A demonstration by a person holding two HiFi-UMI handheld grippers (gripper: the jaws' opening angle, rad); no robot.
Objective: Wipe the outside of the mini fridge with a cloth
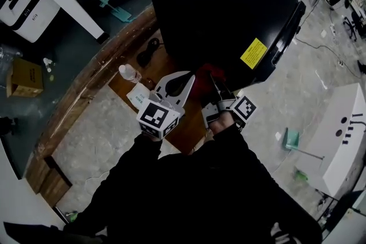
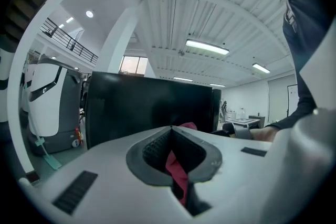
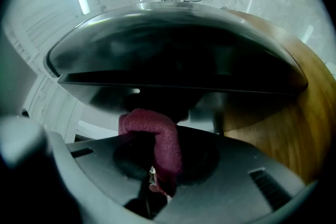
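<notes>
- Dark sleeves (image 1: 189,180) reach up to the left gripper (image 1: 186,82), jaws pinched tight on the red cloth (image 1: 204,78)
- Right gripper (image 1: 216,86) too, jaws clamped on that same cloth
- Mini fridge (image 1: 229,14) stands toward the counter's (image 1: 120,48) right edge, just beyond the cloth
- Best now, I'd say: stretch it taut, press flat against the near black wall, sweep evenly

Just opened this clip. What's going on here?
A person holds a gripper in each hand. The left gripper and the right gripper are both shut on the same dark red cloth, which is bunched between them. They hold it close to the near side of the black mini fridge, which stands on a wooden table. Whether the cloth touches the fridge is unclear.
</notes>
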